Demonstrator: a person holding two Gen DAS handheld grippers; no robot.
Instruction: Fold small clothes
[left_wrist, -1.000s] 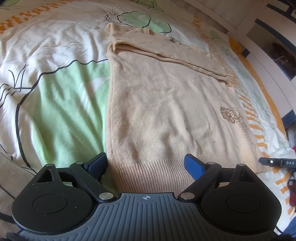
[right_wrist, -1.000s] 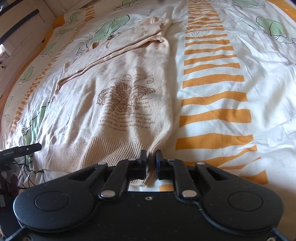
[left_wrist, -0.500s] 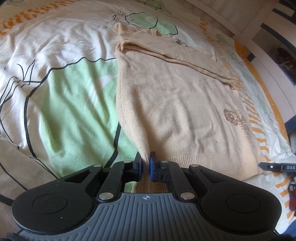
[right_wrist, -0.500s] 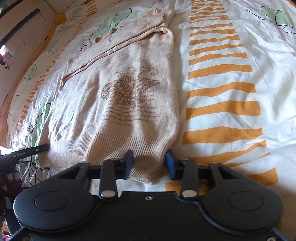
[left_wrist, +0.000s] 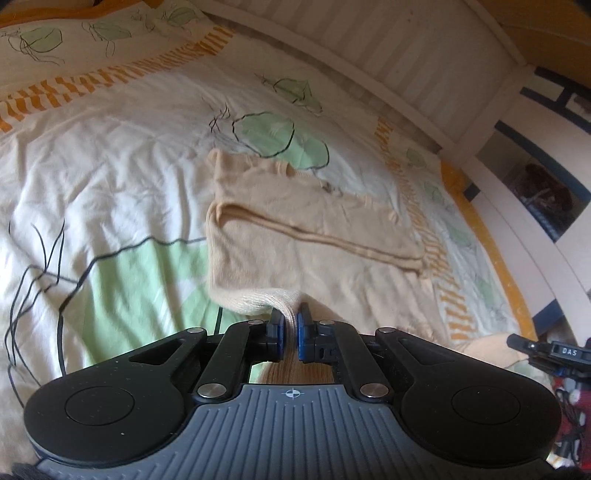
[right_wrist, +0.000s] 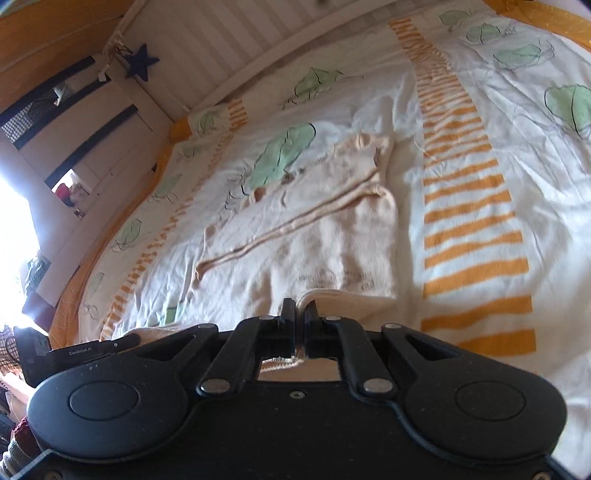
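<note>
Item one: small beige knitted sweater, ribbed at the hem, with a brown printed motif on the front. It lies lengthwise on the bed, sleeves folded across the chest near the collar end. The hem end is raised off the bedding at both near corners; the collar end rests flat.

Item two: left tongs, black linkage arms with blue pads. The jaws have just been closing and now stand pressed together on the left hem corner of the sweater, the ribbed edge bunched between the pads and drawn up into a peak.

Item three: right tongs, black arms. The jaws have just been closing and are now clamped on the right hem corner, with ribbed knit visible between and below the fingers.

Item four: bed cover, white cotton printed with green leaf outlines and bands of orange stripes, creased, spread under the sweater.

Item five: white slatted bed frame along the far edge of the cover.

Item six: dark blue star ornament hanging on the white furniture at the far left of the right-hand view.
</note>
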